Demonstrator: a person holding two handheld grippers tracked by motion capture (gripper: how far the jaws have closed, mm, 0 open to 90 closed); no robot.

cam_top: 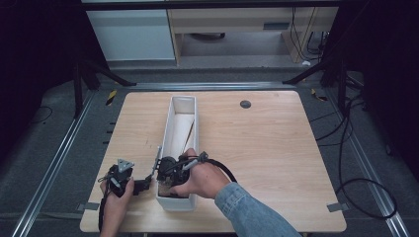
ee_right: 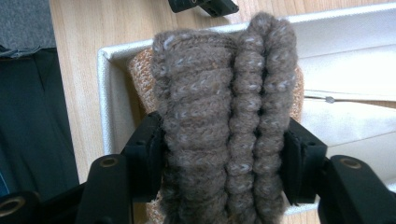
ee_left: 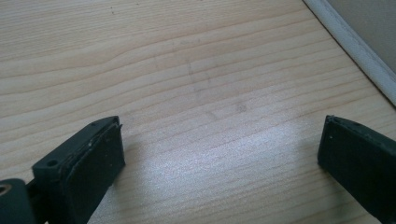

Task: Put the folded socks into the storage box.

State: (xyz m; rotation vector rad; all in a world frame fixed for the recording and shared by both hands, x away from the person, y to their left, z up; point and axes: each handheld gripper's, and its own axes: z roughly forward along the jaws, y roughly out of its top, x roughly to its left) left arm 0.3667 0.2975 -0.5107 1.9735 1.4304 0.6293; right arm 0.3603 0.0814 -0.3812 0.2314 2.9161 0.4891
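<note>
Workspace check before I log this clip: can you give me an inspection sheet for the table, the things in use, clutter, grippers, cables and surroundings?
Surface: light wooden table, a dark round cap near its far edge.
Job's things: long white bin standing lengthwise on the table; folded brown knit piece at the bin's near end, over an orange knit piece.
Clutter: nothing seen.
Grippers: right gripper shut on the brown knit piece; left gripper open, jaws wide apart over bare wood beside the bin.
Cables: one black cable loops from the right gripper; more black cables lie on the floor at right.
Surroundings: grey floor, metal rails, black stand legs, pale cabinets beyond.
</note>
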